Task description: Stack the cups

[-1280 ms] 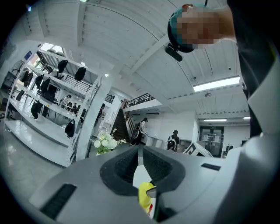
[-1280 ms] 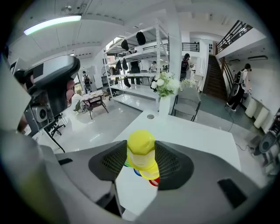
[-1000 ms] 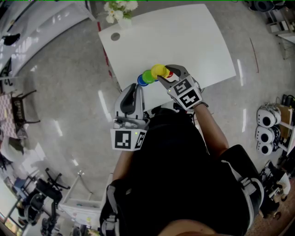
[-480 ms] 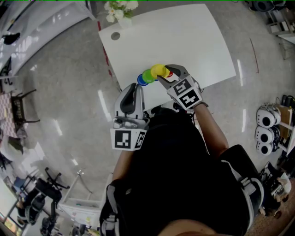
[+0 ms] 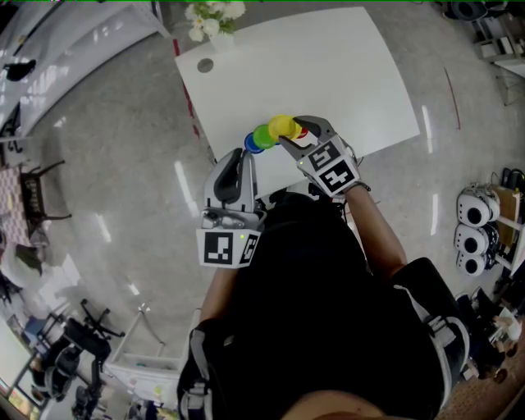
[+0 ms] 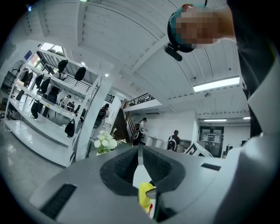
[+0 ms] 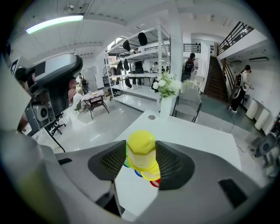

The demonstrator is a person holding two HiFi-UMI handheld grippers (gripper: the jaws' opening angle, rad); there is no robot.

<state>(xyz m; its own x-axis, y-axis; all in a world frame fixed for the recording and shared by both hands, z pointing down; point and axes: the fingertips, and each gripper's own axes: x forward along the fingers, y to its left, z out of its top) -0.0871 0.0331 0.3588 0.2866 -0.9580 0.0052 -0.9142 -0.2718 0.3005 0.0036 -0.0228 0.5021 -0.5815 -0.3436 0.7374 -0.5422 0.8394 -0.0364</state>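
Four cups sit bunched near the front edge of the white table (image 5: pixel 328 74): blue (image 5: pixel 253 143), green (image 5: pixel 264 135), yellow (image 5: pixel 284 125), and a sliver of red (image 5: pixel 303 130). My right gripper (image 5: pixel 297 130) points down at them, its pads against both sides of the upturned yellow cup (image 7: pixel 141 151). Its jaws have just been opening slightly with that cup between them. Edges of the blue, green and red cups peek out below it. My left gripper (image 5: pixel 244 153) is held level off the table's front edge, jaws together with nothing in them; past its tips (image 6: pixel 140 153) the yellow cup (image 6: pixel 145 197) shows.
A vase of white flowers (image 5: pixel 215 20) stands at the table's far left corner beside a round grey cap (image 5: pixel 205 65). Polished floor surrounds the table. Shelving with hanging bags and several people stand in the background of the gripper views.
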